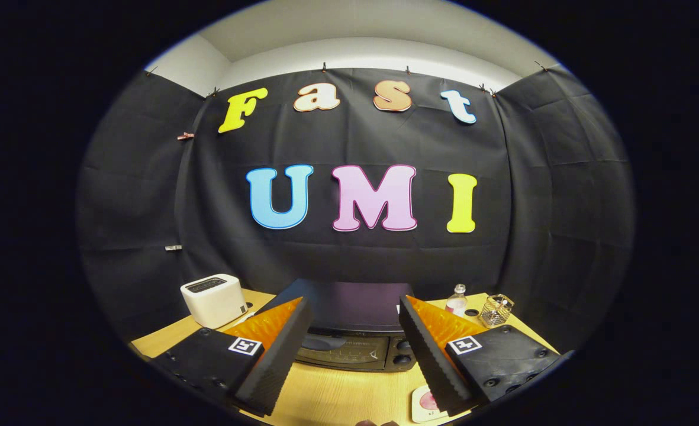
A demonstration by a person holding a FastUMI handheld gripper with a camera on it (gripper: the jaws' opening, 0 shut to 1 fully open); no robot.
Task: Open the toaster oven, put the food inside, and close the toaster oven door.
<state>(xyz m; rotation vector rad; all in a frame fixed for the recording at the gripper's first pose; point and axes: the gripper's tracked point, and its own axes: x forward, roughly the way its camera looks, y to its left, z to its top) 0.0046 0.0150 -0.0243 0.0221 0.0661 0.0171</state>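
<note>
My tool (355, 346) hangs above the tabletop (343, 393) with its two fingers (275, 361) spread wide apart, nothing between the pads and nothing touching them.

Beyond the fingers, framed in the gap between them, sits the one toaster oven (352, 331). It is a dark, boxy unit with a flat, slightly glossy top and a front face turned toward me. On that face I see a wide door panel with a long handle bar across its upper part, and to the side of the door a narrow control strip with two round knobs, one above the other. The door looks closed against the body. The oven stands toward the far edge of the tabletop, close to the black cloth wall, roughly midway along that edge.

Near the far left corner stands one white slot toaster (214, 300), rounded, with a dark slot on top. Near the far right corner are one small clear bottle (457, 300) with pinkish contents and one wire basket (496, 310), just beside each other but apart.

At the near edge, under my right finger, lies one pale square plate (425, 403) carrying a pink, round piece of food, partly hidden by the finger.
</note>
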